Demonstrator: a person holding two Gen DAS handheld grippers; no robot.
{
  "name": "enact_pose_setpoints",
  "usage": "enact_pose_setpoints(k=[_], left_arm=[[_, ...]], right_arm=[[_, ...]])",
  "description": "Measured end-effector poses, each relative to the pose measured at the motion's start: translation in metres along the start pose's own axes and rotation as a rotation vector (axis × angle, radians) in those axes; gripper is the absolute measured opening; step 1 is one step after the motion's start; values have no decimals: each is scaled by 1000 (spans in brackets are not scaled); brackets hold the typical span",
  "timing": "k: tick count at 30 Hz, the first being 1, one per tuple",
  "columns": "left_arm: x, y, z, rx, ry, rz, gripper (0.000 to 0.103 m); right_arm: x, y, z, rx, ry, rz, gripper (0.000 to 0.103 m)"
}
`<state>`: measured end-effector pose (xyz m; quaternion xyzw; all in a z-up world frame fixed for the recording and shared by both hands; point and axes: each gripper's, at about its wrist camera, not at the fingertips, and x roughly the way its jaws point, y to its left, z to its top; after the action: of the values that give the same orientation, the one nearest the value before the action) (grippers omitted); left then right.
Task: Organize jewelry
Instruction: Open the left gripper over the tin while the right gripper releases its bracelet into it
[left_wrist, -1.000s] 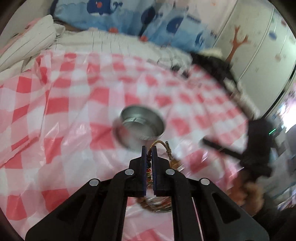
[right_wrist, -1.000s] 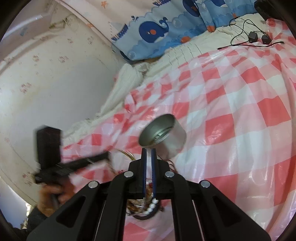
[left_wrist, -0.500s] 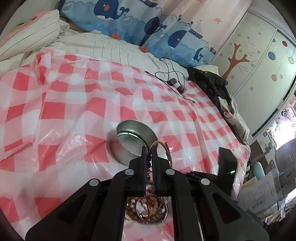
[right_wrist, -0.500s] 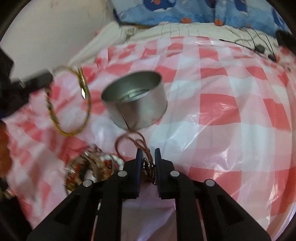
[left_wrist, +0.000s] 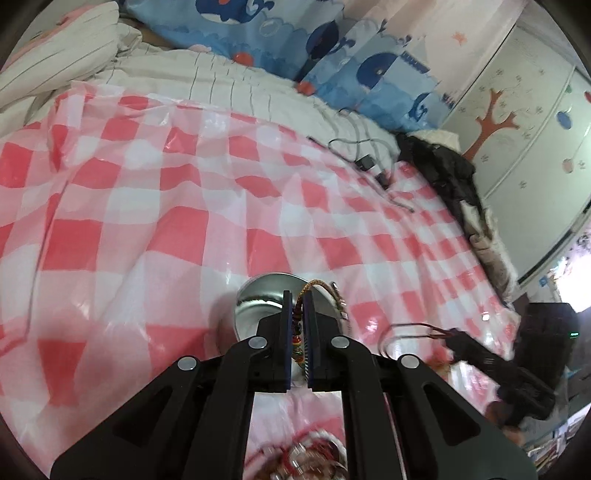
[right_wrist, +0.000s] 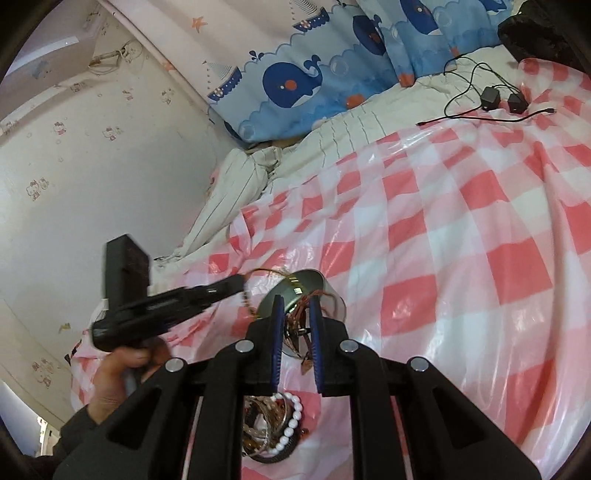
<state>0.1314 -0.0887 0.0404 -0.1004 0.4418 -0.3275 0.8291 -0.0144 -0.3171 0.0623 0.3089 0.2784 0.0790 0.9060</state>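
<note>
A round metal tin (left_wrist: 258, 306) stands on the red-and-white checked plastic sheet (left_wrist: 147, 221); it also shows in the right wrist view (right_wrist: 310, 284). My left gripper (left_wrist: 297, 299) is shut on a braided gold-and-beaded bracelet (left_wrist: 325, 288) held over the tin's rim. My right gripper (right_wrist: 295, 306) has its jaws slightly parted around a thin reddish-brown cord bracelet (right_wrist: 299, 317) hanging above the tin. A pile of bracelets (right_wrist: 273, 435), with white beads, lies below the fingers.
Black chargers and cables (right_wrist: 495, 99) lie at the sheet's far edge. A dark garment (left_wrist: 447, 170) is heaped at the right. A whale-print curtain (right_wrist: 314, 74) and striped bedding (left_wrist: 74, 62) lie behind.
My right gripper lifted the cord bracelet off the sheet to above the tin. My left gripper carried its bracelet closer over the tin.
</note>
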Motion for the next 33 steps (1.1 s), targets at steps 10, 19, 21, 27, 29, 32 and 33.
enact_pose_setpoints(k=[10, 19, 21, 27, 29, 32, 33], left_arm=[[-24, 14, 1, -47, -21, 97, 49], [-73, 29, -61, -75, -11, 121, 56], [-71, 29, -81, -82, 40, 110, 56], [-74, 3, -115, 17, 78, 88, 56], [-71, 4, -123, 19, 89, 137, 56], [-69, 5, -125, 63, 83, 247, 56], [-69, 5, -125, 80, 76, 270, 56]], right_arm=[[58, 32, 29, -1, 82, 153, 14], [62, 3, 6, -47, 145, -128, 60], [39, -3, -10, -46, 140, -149, 60], [1, -29, -66, 31, 172, -225, 64], [1, -35, -74, 59, 172, -236, 65], [6, -35, -77, 31, 159, -265, 68], [7, -34, -78, 20, 156, -268, 70]])
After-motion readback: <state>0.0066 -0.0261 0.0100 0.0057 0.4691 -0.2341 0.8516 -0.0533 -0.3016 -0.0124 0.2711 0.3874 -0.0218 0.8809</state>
